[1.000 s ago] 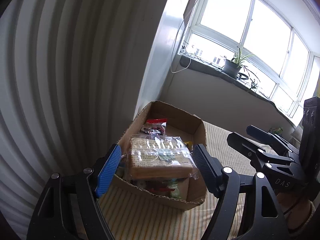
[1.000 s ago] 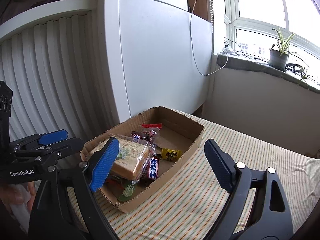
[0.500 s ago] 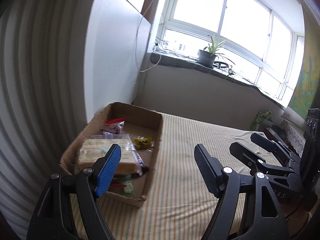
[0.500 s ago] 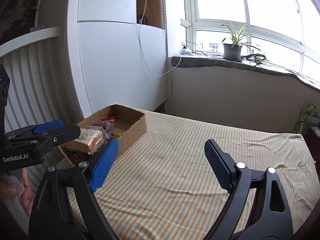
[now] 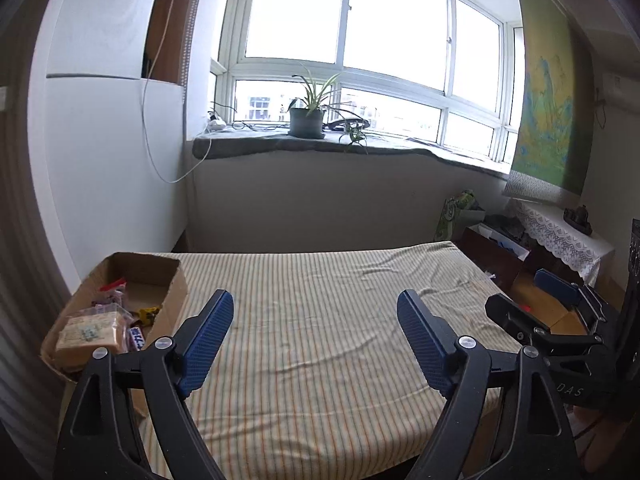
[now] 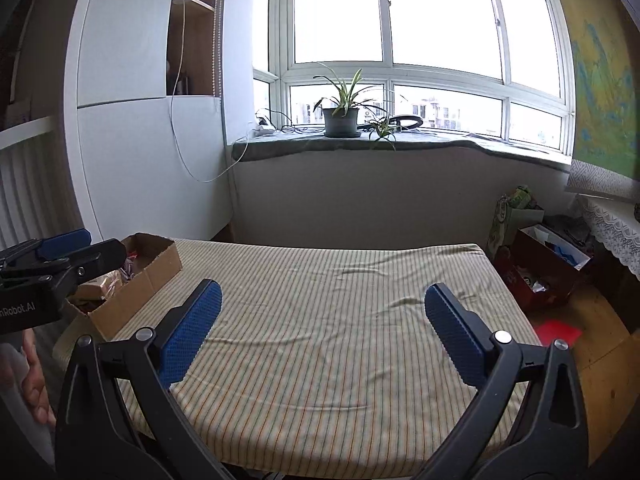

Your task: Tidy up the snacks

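Snacks (image 5: 100, 328): crinkly plastic packets inside an open rectangular cardboard box (image 5: 176, 284) at the striped cloth's (image 5: 328, 320) left edge. My left gripper (image 5: 312, 332) and right gripper (image 6: 320, 320), ribbed blue pads, both opening, empty.

Bed cover (image 5: 320, 320): cream with thin green and orange stripes. Cardboard box (image 5: 176, 280): plain brown. Snack wrappers inside: red, yellow, clear. Gripper pads (image 6: 192, 332): blue, dotted texture, on black frames. Plant pot (image 6: 341, 122): grey. Wall hanging (image 5: 548, 96): yellow-green with blue. Lace cloth (image 5: 560, 236): white.
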Demonstrator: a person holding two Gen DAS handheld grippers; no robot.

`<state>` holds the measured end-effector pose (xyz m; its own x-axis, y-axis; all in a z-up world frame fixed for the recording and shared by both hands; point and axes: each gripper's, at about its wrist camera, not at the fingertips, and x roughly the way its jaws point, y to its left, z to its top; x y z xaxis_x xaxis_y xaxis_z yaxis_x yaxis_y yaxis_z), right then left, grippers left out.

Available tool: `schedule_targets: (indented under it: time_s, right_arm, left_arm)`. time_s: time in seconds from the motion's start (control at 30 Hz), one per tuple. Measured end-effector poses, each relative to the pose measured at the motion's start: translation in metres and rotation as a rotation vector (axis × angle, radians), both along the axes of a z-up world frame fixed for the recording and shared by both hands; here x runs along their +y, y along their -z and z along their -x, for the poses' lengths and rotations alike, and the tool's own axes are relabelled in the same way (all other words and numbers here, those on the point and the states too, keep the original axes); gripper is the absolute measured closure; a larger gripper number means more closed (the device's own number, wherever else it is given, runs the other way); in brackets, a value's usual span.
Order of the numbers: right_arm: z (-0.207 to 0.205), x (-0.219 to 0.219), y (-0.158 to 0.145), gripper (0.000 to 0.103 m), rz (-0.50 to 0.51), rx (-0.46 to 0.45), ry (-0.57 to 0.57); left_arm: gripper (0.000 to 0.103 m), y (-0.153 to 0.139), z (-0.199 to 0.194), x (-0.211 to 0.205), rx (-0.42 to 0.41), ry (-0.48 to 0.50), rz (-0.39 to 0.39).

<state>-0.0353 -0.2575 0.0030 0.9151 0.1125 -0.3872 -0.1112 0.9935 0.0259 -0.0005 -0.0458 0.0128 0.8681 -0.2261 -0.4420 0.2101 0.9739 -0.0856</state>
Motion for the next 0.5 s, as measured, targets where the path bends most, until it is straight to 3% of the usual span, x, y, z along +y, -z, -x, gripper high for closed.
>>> schedule_targets:
  time_s: [0.5]
  right_arm:
    - [-0.01, 0.039, -0.004, 0.0, 0.026, 0.011, -0.022]
  left_arm:
    - [0.019, -0.012, 0.011, 0.017, -0.033, -0.051, 0.008]
